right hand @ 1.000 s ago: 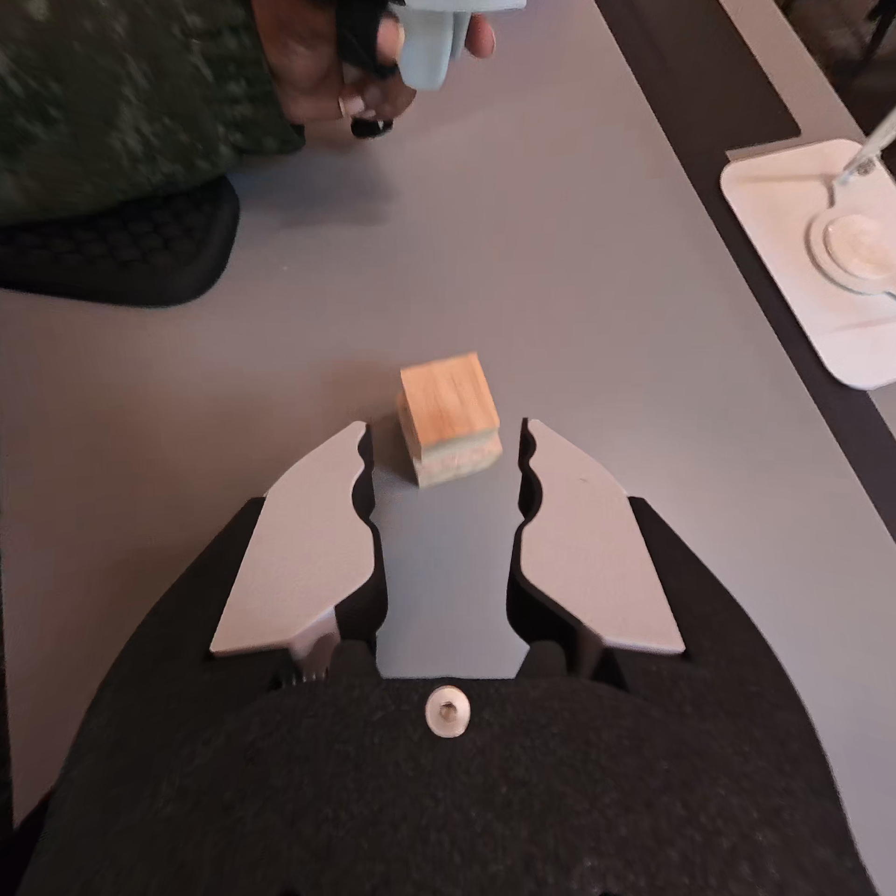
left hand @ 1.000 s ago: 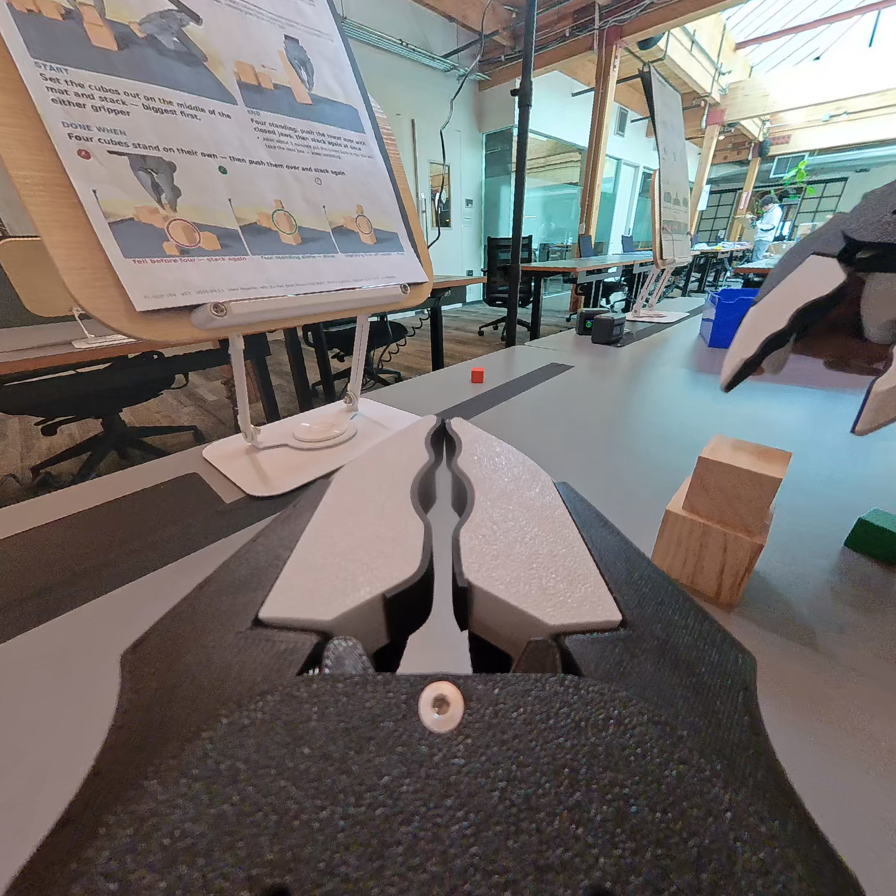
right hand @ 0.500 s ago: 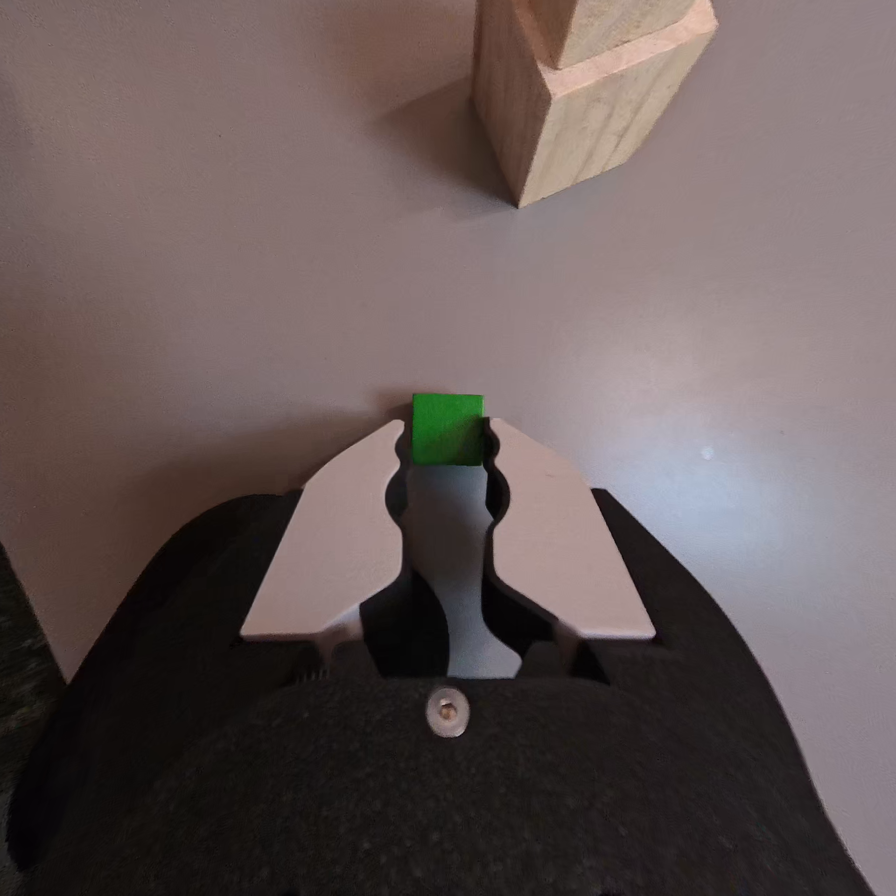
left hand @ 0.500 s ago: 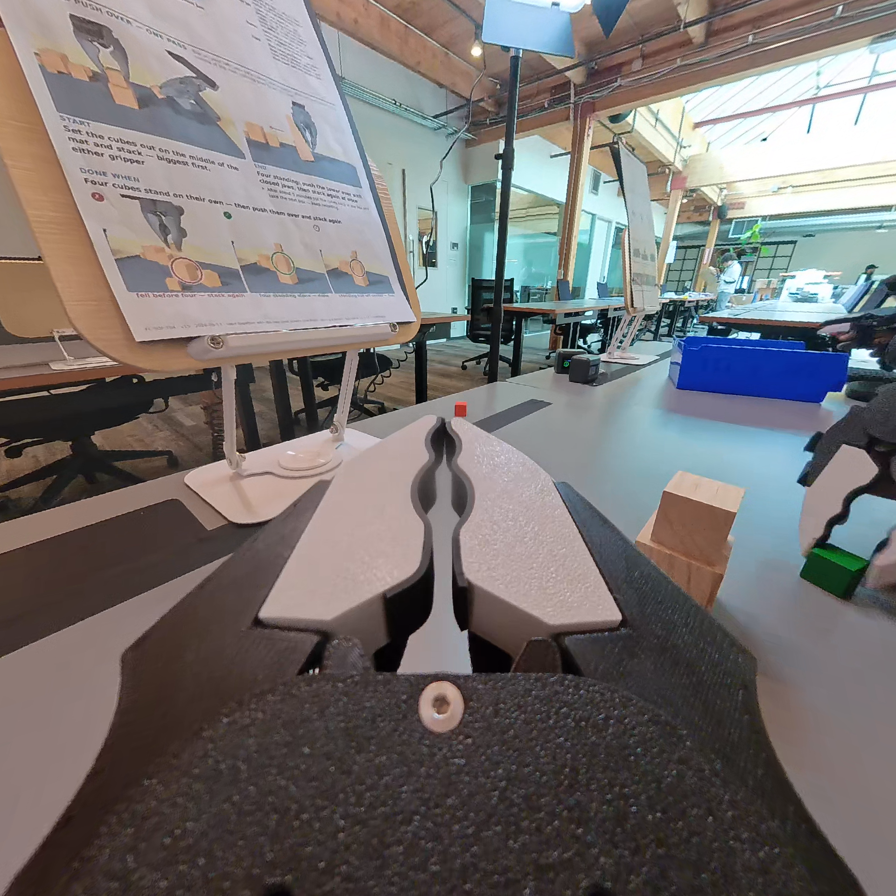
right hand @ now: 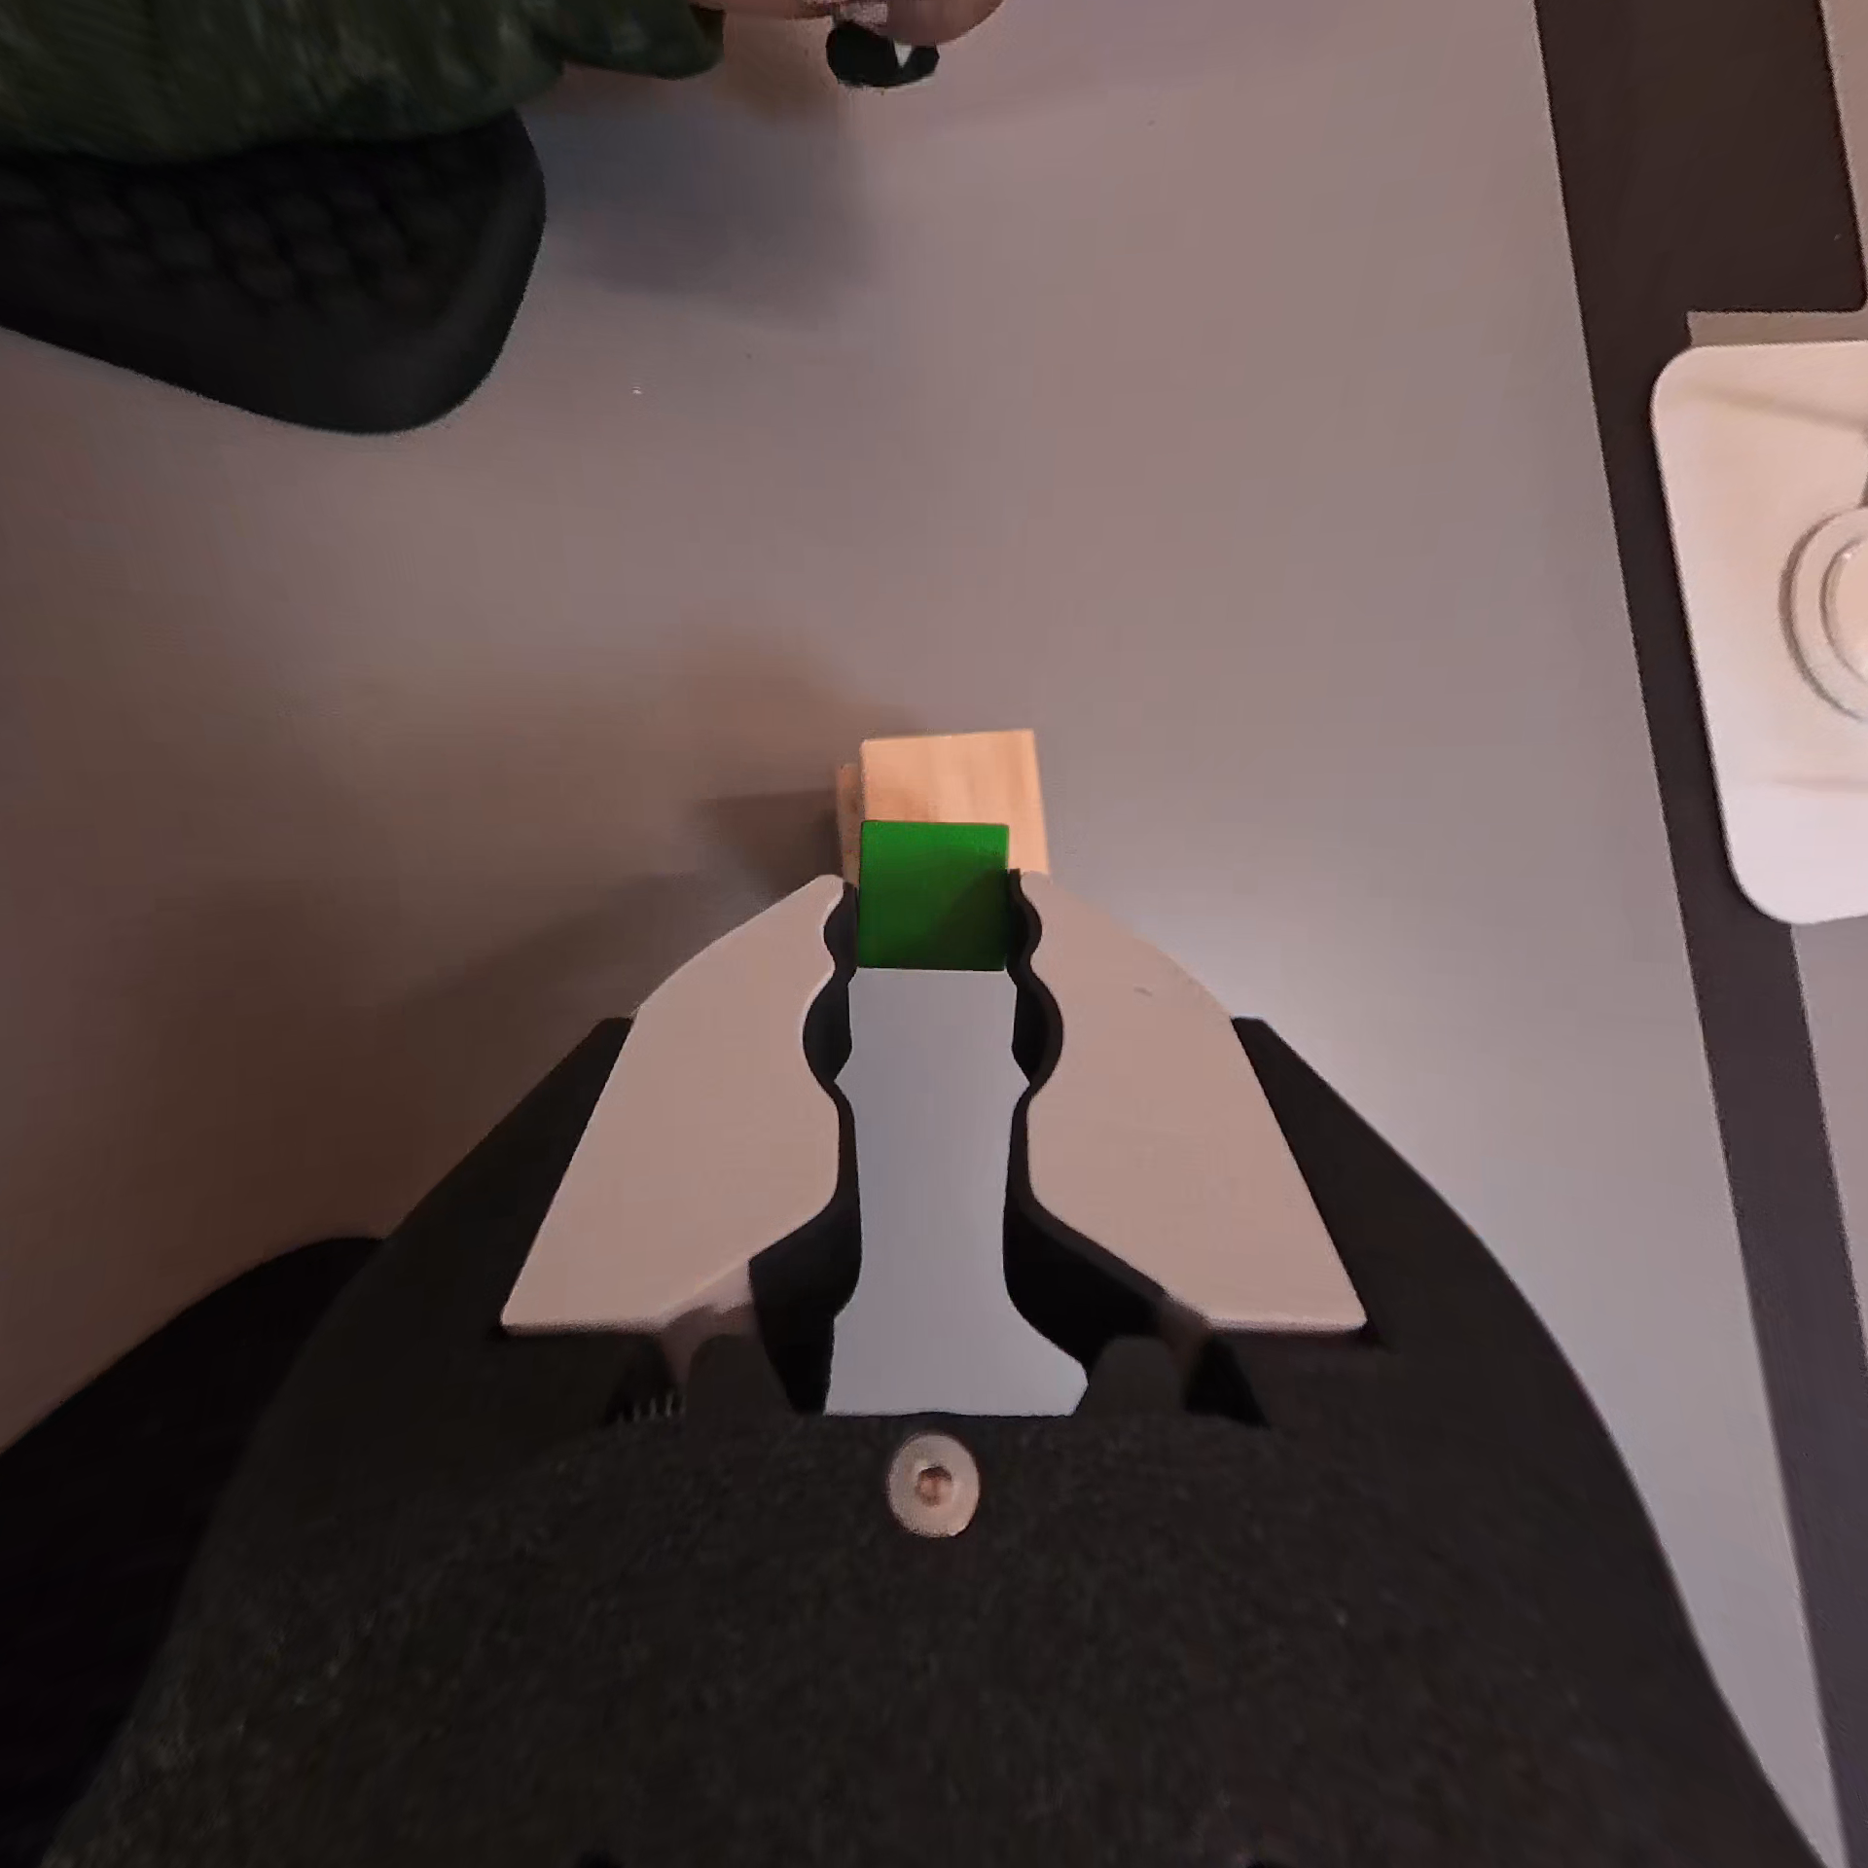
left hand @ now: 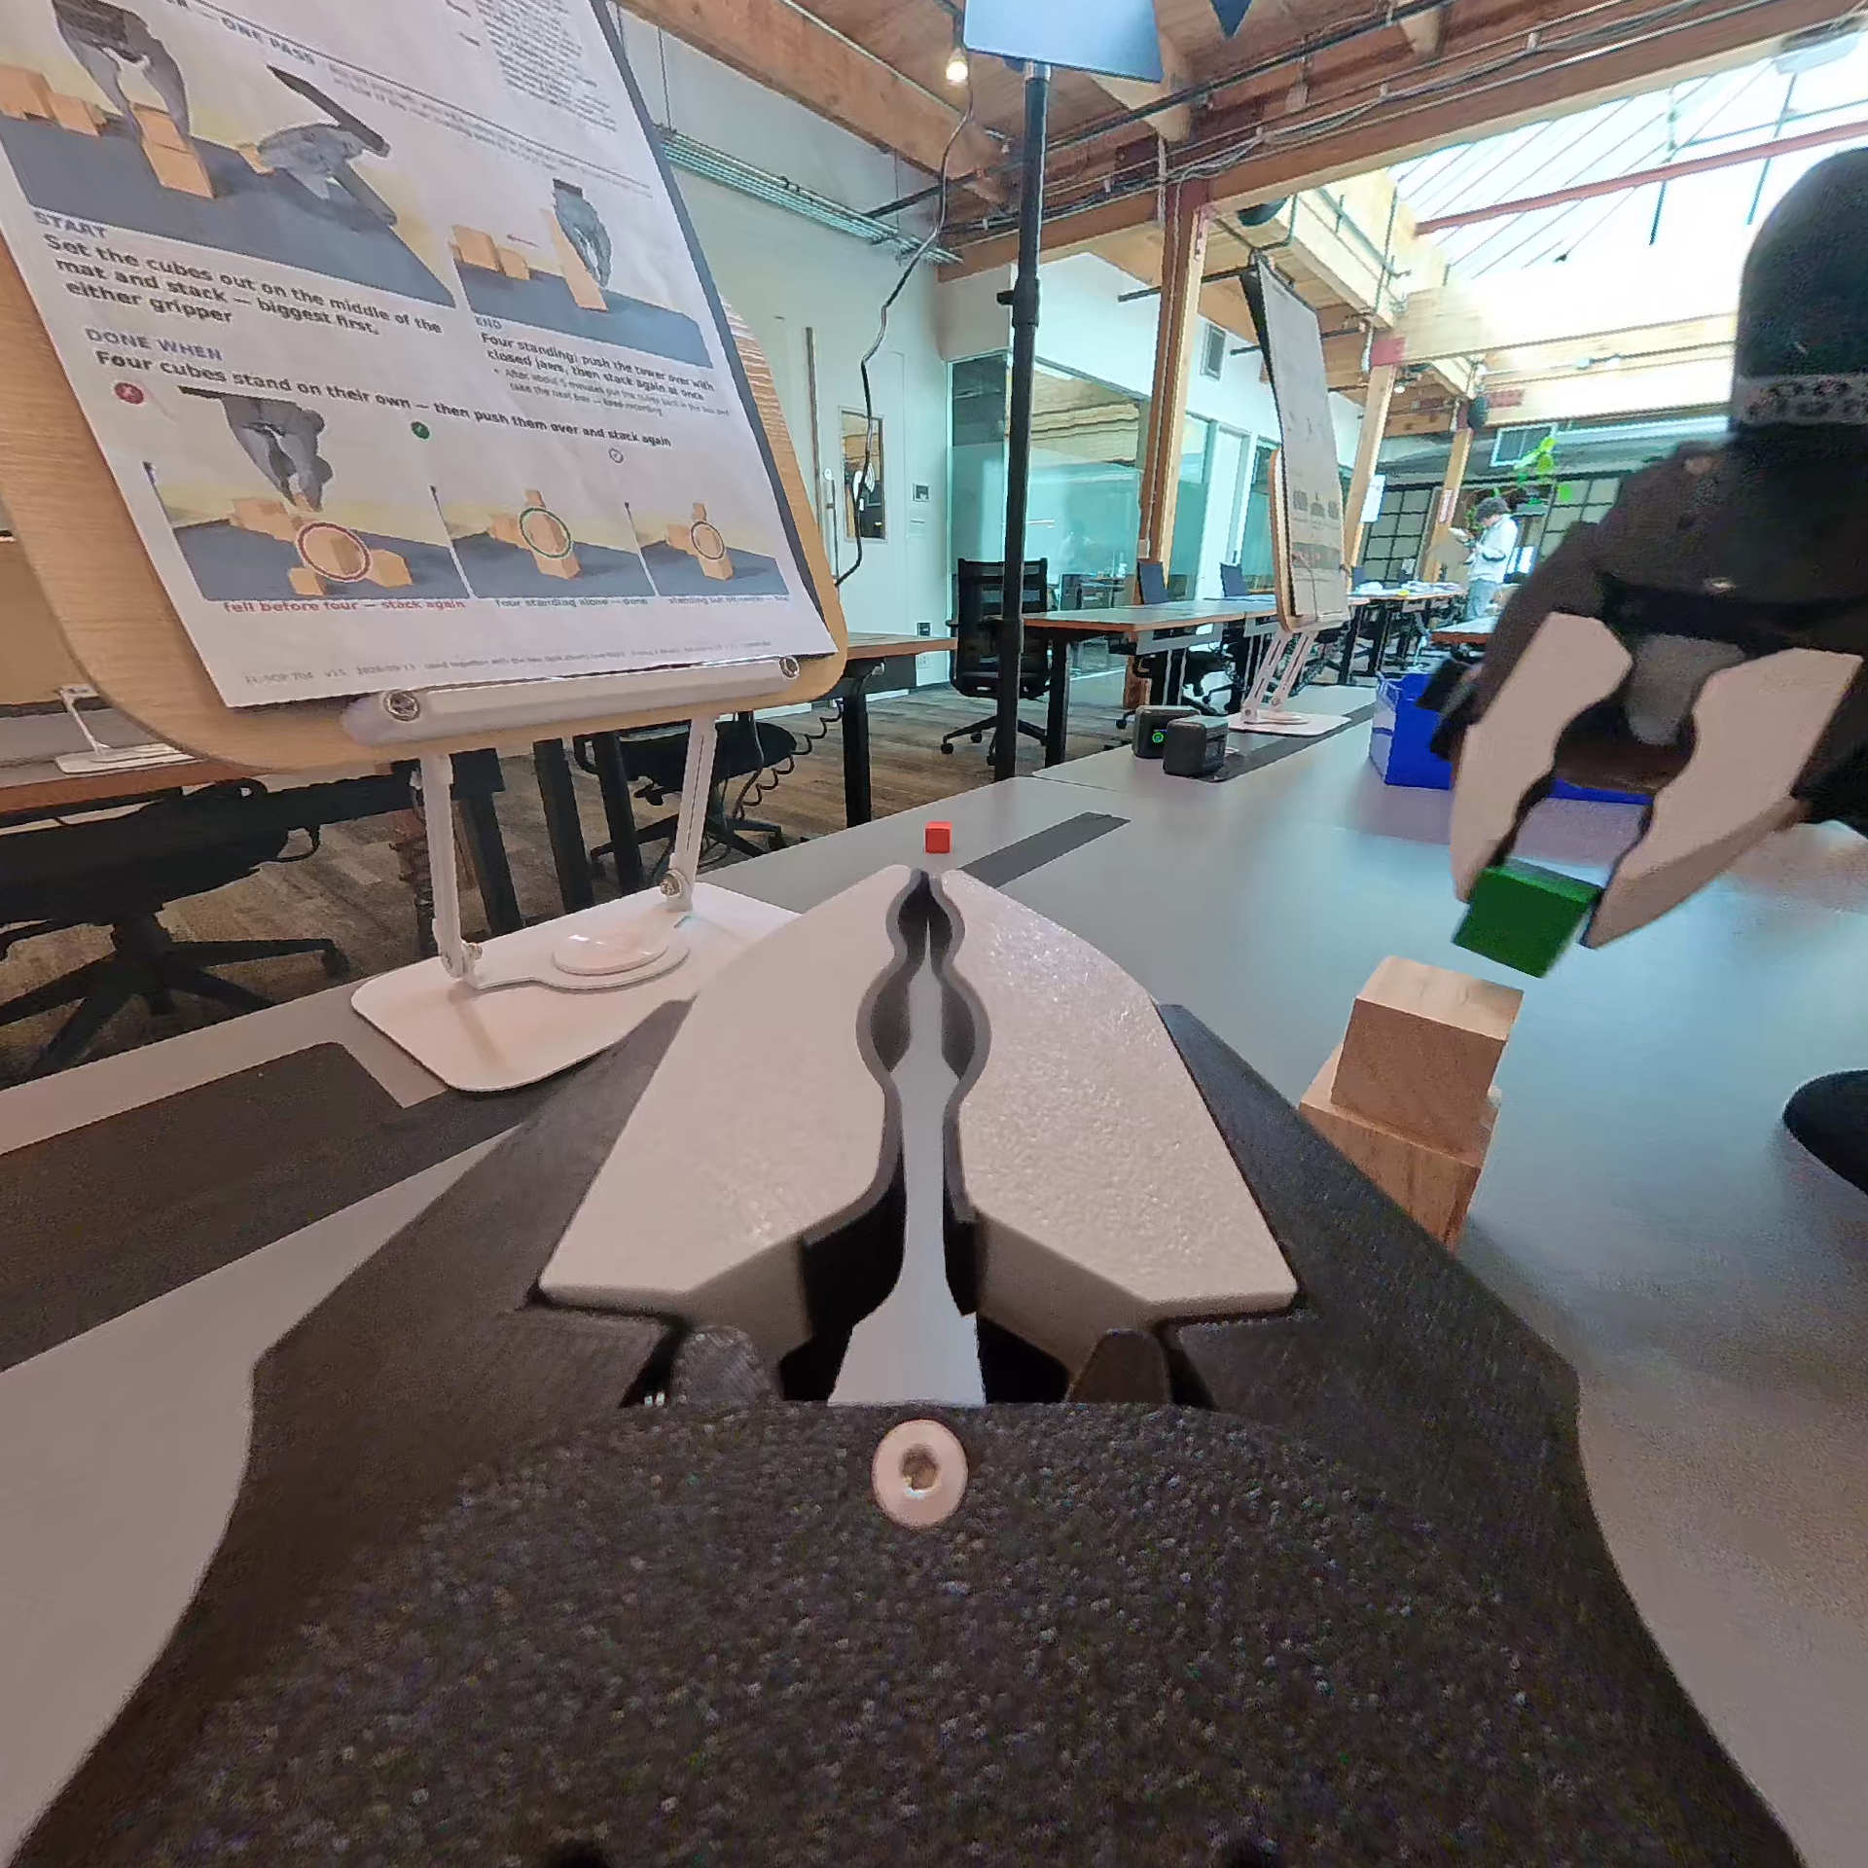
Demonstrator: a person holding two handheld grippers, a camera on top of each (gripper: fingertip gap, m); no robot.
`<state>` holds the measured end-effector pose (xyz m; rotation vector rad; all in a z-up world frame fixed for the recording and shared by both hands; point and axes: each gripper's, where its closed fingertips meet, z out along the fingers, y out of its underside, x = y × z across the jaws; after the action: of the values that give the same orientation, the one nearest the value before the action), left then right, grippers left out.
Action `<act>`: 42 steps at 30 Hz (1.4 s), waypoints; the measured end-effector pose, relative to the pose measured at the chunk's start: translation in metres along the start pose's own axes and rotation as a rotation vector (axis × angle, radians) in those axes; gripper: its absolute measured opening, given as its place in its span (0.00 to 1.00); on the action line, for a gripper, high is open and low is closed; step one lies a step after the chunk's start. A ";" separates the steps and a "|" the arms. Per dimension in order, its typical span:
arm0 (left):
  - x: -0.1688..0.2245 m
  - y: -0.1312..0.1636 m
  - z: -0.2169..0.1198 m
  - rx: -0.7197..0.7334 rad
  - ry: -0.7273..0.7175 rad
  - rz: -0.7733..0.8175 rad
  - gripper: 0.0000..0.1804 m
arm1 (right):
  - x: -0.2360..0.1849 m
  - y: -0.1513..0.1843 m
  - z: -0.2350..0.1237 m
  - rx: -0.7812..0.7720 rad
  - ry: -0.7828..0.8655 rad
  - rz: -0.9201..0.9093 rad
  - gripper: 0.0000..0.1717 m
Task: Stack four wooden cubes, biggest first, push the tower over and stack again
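Observation:
My right gripper [right hand: 932,895] is shut on a small green cube [right hand: 932,895], both pads pressed on its sides. It holds the cube in the air just above a stack of two plain wooden cubes [right hand: 950,788] on the grey table. The left wrist view shows this from the side: the right gripper [left hand: 1547,900] with the green cube [left hand: 1521,915] hangs a little above the top wooden cube [left hand: 1425,1051]. My left gripper [left hand: 925,884] is shut with nothing between its pads, low over the table, left of the stack. A tiny red cube [left hand: 937,837] sits farther off on the table.
A white stand [left hand: 566,1001] carrying an instruction sheet on a wooden board stands at the left; its base shows at the right of the right wrist view [right hand: 1769,627]. A blue bin [left hand: 1410,748] and small black devices [left hand: 1178,738] lie farther back. A person's sleeve [right hand: 303,51] rests at top left. My hands' fingertips stand some 20 cm from each other.
My right gripper closed on the green cube on the table, then lifted it and carried it over the wooden stack. My left gripper stayed shut and nearly still.

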<state>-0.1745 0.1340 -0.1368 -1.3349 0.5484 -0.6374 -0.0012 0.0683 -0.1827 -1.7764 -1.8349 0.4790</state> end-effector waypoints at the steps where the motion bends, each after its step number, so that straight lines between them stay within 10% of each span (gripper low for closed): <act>1: 0.000 0.001 0.000 -0.002 0.002 -0.003 0.00 | 0.003 -0.003 0.003 -0.013 -0.010 -0.007 0.16; 31: 0.003 0.006 0.004 -0.038 0.017 0.016 0.00 | 0.006 -0.015 0.016 0.043 -0.111 -0.008 0.21; 42: 0.004 0.007 0.004 -0.041 0.010 0.018 0.00 | 0.083 0.000 -0.045 0.308 0.274 0.183 0.25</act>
<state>-0.1684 0.1352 -0.1435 -1.3646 0.5838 -0.6211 0.0265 0.1450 -0.1359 -1.7069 -1.3416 0.5269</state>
